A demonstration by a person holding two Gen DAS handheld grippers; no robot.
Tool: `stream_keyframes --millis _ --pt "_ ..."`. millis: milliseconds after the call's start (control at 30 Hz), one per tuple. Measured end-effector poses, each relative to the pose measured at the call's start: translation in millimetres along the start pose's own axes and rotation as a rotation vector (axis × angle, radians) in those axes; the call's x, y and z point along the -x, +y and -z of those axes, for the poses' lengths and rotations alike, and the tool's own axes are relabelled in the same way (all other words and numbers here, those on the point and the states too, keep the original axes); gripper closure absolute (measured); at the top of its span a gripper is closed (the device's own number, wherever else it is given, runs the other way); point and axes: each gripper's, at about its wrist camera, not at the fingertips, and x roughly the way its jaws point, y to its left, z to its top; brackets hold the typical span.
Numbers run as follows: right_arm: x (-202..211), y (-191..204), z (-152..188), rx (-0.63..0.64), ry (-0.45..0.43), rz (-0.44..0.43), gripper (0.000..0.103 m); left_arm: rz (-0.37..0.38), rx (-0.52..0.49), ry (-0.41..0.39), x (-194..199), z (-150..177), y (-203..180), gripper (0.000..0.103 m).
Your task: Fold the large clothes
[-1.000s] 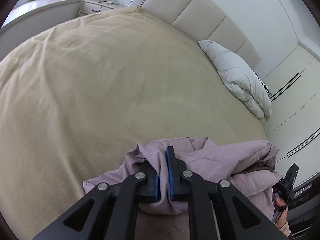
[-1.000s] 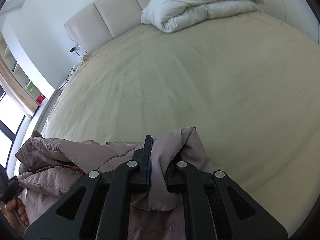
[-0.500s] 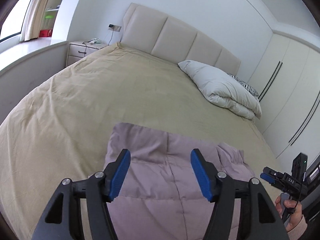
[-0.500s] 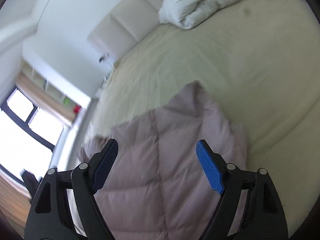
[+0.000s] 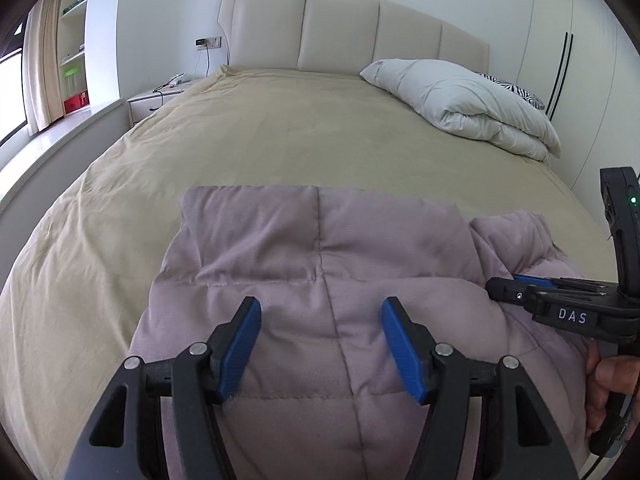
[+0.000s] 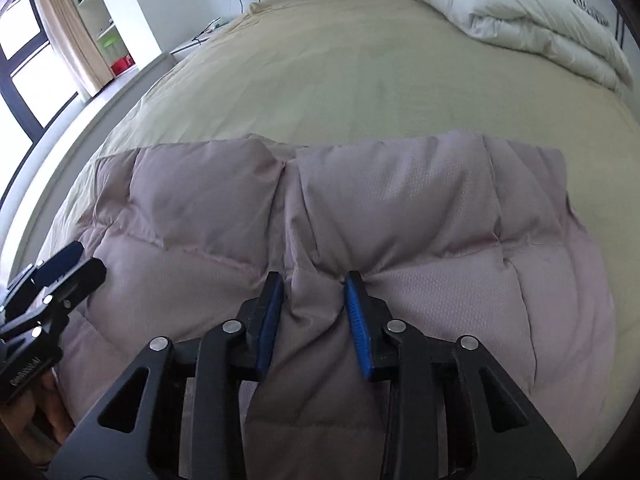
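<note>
Right gripper (image 6: 314,312) is closing on a ridge of the mauve quilted coat (image 6: 400,216) to fold it across the bed (image 6: 360,72), while left gripper (image 5: 320,344) is hovering released.

Both wrist views look along their jaws, tilted down, close over the jacket (image 5: 320,264) toward the headboard (image 5: 340,28). Shared: jacket, bed (image 5: 280,136), duvet (image 5: 460,100).

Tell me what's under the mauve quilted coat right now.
The mauve quilted coat lies spread on the beige bedspread, which shows on all visible sides. Whatever lies beneath the coat's padding, sleeves or other layers folded under, is covered and cannot be seen.
</note>
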Motion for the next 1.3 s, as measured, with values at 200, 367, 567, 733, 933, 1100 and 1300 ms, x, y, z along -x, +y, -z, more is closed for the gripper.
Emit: stream_keyframes --millis 200,367,567,733,933,1100,1300 --pt "-43 -4 -26 0.019 0.007 0.024 0.074 -0.055 -0.038 0.023 -33 -7 3 0.034" --pt "-75 -6 -35 0.039 0.011 0.033 0.074 -0.051 -0.02 0.026 -50 -1 10 0.033" --pt "-93 -13 -33 0.021 -0.023 0.002 0.074 -0.067 -0.026 0.041 -65 -2 10 0.03" --pt "-97 -15 -34 0.013 -0.032 -0.005 0.074 -0.078 -0.028 0.048 -71 -3 9 0.03" --pt "-91 -16 -26 0.013 -0.057 0.006 0.074 -0.088 -0.032 0.044 -73 -2 7 0.029" --pt "-44 -23 -21 -0.014 -0.074 -0.056 0.073 -0.086 -0.027 0.041 -71 -2 10 0.029" --pt "42 -65 3 0.025 -0.226 0.144 0.073 -0.081 -0.022 0.035 -68 -2 11 0.029"
